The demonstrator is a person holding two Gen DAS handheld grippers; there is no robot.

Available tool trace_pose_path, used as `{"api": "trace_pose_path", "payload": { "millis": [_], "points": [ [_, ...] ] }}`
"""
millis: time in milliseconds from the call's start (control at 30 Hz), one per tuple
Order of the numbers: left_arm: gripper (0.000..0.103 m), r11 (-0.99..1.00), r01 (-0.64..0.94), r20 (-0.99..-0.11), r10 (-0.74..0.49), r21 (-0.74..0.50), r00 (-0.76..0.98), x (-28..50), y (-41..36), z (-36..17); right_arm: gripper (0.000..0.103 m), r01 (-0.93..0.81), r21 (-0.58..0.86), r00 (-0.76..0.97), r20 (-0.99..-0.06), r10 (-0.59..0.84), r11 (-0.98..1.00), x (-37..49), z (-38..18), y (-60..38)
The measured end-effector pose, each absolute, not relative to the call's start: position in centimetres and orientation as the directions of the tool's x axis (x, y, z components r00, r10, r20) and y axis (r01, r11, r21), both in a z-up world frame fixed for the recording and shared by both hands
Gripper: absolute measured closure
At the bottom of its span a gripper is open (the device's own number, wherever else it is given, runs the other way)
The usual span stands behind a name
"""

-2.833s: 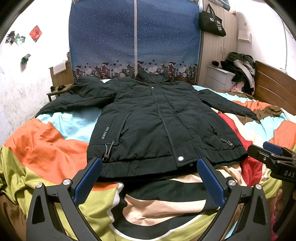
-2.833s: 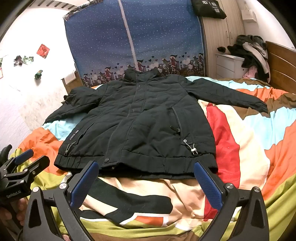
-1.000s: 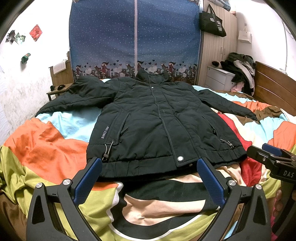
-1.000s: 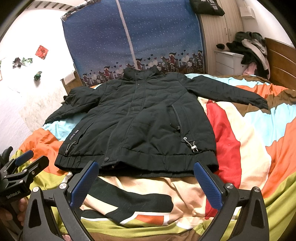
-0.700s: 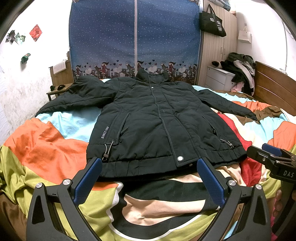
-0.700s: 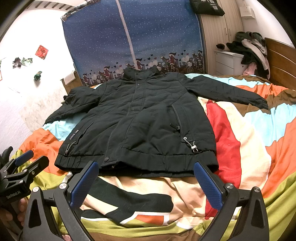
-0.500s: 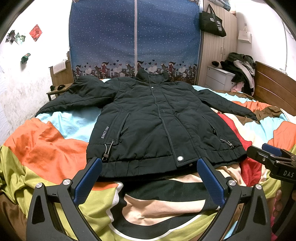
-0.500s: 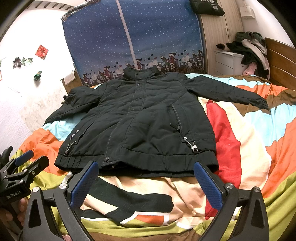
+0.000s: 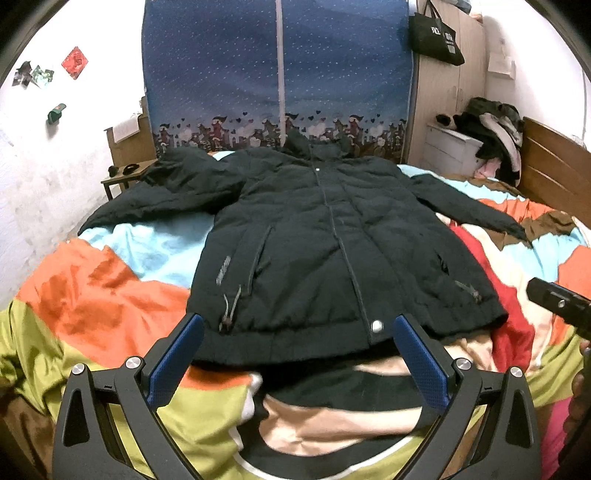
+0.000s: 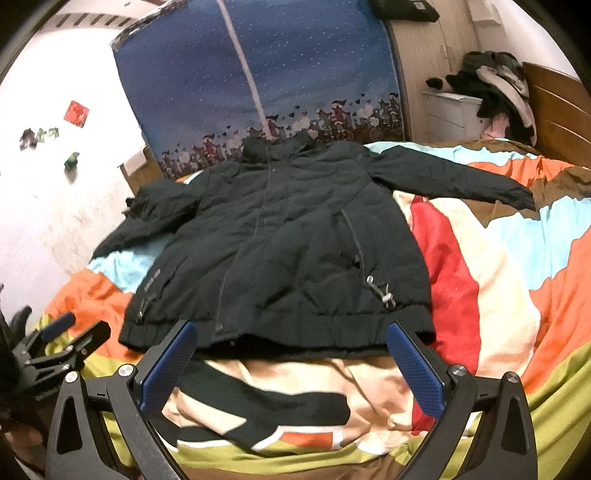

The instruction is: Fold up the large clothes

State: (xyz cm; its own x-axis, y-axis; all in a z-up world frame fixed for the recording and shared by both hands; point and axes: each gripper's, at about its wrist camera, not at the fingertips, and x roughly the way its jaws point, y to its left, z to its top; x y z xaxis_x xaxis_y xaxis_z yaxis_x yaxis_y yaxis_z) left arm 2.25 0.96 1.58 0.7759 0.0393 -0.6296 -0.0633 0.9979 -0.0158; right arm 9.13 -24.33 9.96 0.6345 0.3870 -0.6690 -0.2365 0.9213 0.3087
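Black jacket (image 9: 332,251) spread flat on a striped quilt (image 9: 110,295), blue curtain (image 9: 229,74) beyond.
Both grippers, left (image 9: 297,358) and right (image 10: 291,363), gape wide and empty; only the left view shows the black bag (image 9: 436,35).

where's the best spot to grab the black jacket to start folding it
Probably the right sleeve cuff. The black jacket lies flat, front up, on the bedspread, with that sleeve stretched out sideways and clear of the body. Bring the open right gripper in from the outer side, along the bedding, to fold it inward.
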Motion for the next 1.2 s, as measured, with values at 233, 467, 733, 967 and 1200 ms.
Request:
{"api": "trace_pose_path", "payload": {
  "millis": [233, 467, 733, 967, 1200],
  "points": [
    [0.002, 0.999, -0.041, -0.527, 0.026, -0.016, 0.849, 3.8, 2.8, 8.9, 0.0, -0.219, 0.257, 0.667, -0.664, 0.336, 0.941, 11.9, 17.7, -25.3],
    [0.002, 1.0, 0.001, -0.462, -0.006, -0.01, 0.887, 4.3, 3.8, 14.8, 0.0, -0.213, 0.088, 0.721, -0.658, 0.217, 0.973, 13.9, 26.6, -24.7],
    [0.002, 0.997, 0.044, -0.452, -0.067, -0.06, 0.889, 6.4, 4.9, 18.4, 0.0, -0.202, 0.129, 0.655, -0.719, 0.232, 0.971, 17.2, 31.5, -22.7],
    [0.002, 0.998, 0.024, -0.505, 0.005, 0.051, 0.863, 13.2, 3.2, 18.1, 0.0, -0.193, 0.16, 0.638, -0.729, 0.247, 0.968, 25.3, 28.1, -22.3],
    [0.002, 0.997, -0.027, -0.55, 0.064, 0.074, 0.833, 23.3, 2.2, 16.2, 0.0, -0.097, 0.2, 0.66, -0.72, 0.214, 0.975, 36.0, 20.7, -25.5]
  ]
}}
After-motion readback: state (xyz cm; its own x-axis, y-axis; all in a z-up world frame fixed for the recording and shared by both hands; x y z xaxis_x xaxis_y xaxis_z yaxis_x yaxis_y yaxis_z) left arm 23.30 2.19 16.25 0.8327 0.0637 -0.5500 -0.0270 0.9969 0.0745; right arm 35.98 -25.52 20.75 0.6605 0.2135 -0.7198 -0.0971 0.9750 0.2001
